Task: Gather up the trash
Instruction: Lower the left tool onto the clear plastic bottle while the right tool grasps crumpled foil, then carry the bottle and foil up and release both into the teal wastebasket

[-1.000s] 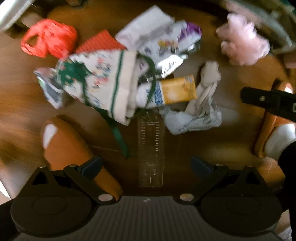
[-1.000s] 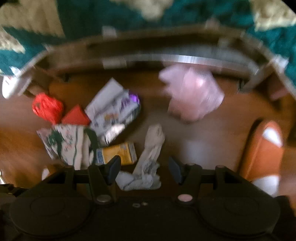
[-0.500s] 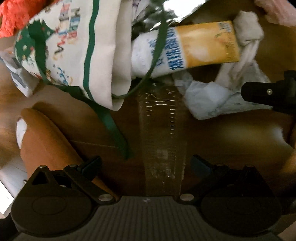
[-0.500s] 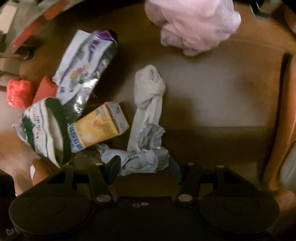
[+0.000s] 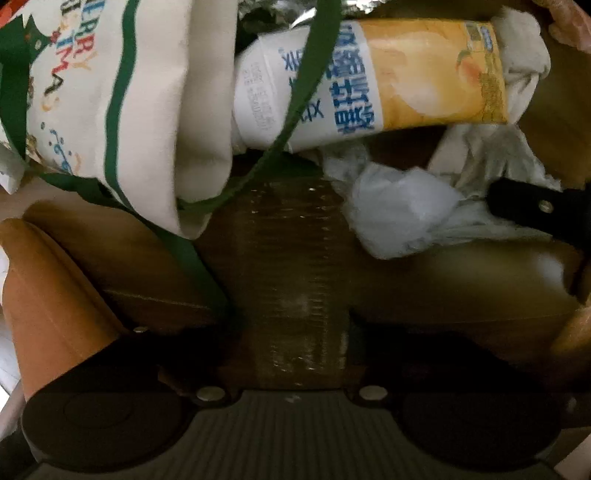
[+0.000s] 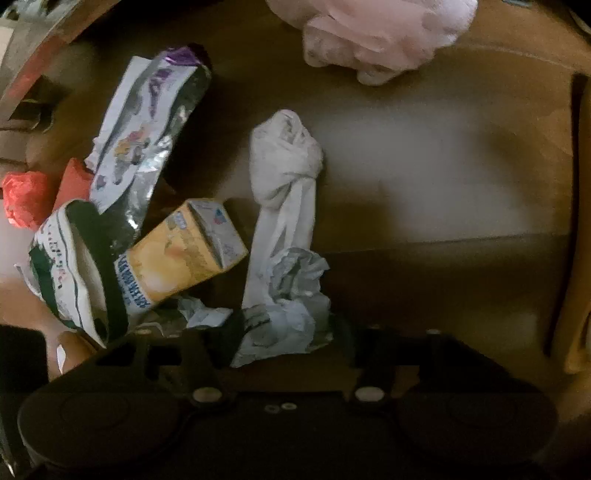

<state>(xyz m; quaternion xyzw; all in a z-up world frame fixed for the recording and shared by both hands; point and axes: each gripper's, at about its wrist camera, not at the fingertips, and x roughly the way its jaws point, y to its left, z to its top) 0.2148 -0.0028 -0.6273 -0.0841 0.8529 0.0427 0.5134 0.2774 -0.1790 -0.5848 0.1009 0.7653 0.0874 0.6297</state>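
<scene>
A clear plastic bottle lies on the brown floor. My left gripper is down around its near end, jaws closing, and the dark fingers sit against both of its sides. In the right wrist view a crumpled white paper wad lies between the fingers of my right gripper, whose jaws are also closing and pinch it. A yellow drink carton lies just beyond the bottle, under the green strap of a Christmas cloth bag. One black finger of the right gripper shows at the left view's right edge.
A foil snack wrapper, a knotted white rag, a red bag and a pink fluffy bundle lie farther out. Orange slippers flank the pile. Bare floor stretches to the right of the rag.
Both grippers came down close to the floor. Their jaws went from wide open to closed in, the left onto the bottle and the right onto the paper wad.
</scene>
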